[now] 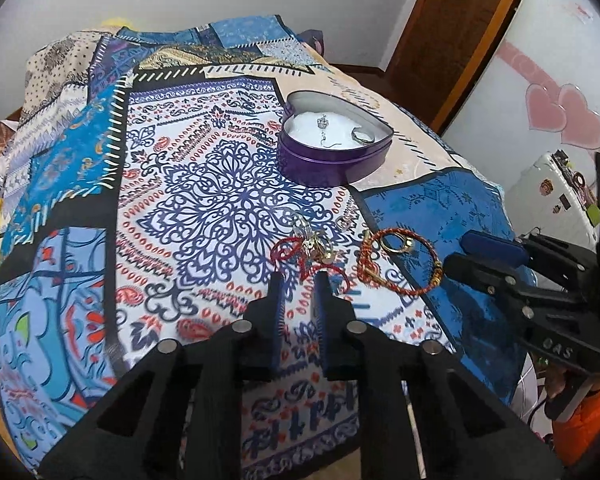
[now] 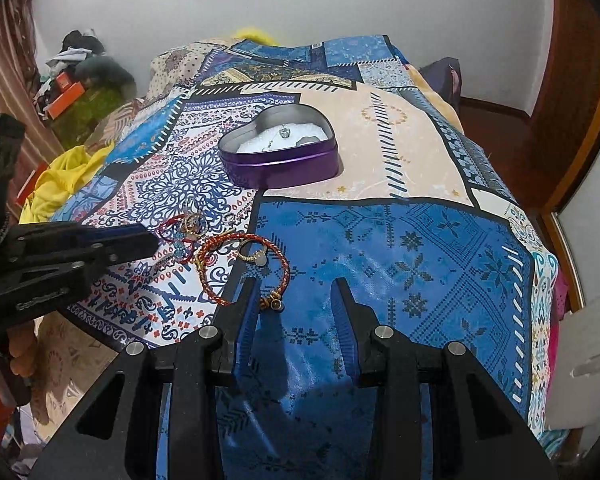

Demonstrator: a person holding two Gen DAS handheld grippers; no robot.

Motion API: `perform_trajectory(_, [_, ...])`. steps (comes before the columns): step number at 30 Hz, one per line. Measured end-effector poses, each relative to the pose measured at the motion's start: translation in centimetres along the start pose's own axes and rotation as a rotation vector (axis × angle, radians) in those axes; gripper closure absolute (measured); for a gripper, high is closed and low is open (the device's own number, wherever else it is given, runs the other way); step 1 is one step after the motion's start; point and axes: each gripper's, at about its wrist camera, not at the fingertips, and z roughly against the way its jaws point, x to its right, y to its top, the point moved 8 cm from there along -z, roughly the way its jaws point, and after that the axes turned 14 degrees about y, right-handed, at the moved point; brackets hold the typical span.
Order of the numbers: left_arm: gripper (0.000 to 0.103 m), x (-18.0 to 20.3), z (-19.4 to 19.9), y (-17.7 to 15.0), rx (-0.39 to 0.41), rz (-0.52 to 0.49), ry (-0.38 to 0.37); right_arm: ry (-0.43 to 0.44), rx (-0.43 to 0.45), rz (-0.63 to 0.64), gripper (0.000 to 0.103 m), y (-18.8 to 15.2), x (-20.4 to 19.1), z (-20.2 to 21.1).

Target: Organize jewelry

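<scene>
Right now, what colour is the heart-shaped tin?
Purple outside, silver inside; the tin shows best from the right wrist.

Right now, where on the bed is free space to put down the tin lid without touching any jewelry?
Free: the blue patch right of the red bracelet, and the beige patch right of the heart tin. Crowded: the white patterned area in front of the tin, where the bracelet, gold ring and red string pieces lie.
</scene>
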Motion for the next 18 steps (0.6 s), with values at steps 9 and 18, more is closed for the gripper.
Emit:
perform_trajectory(9, [0.103,-0.2,-0.8,0.4,0.014,0.009,0.046,0.011,0.003,-0.006,0.07,0.3,-0.2,-0.3])
perform_trajectory(18, [0.103,-1.6,1.5,0.6,0.057,0.049,0.034,0.007,-0.014,0.041,0.07,-0.3,-1.3,-1.5])
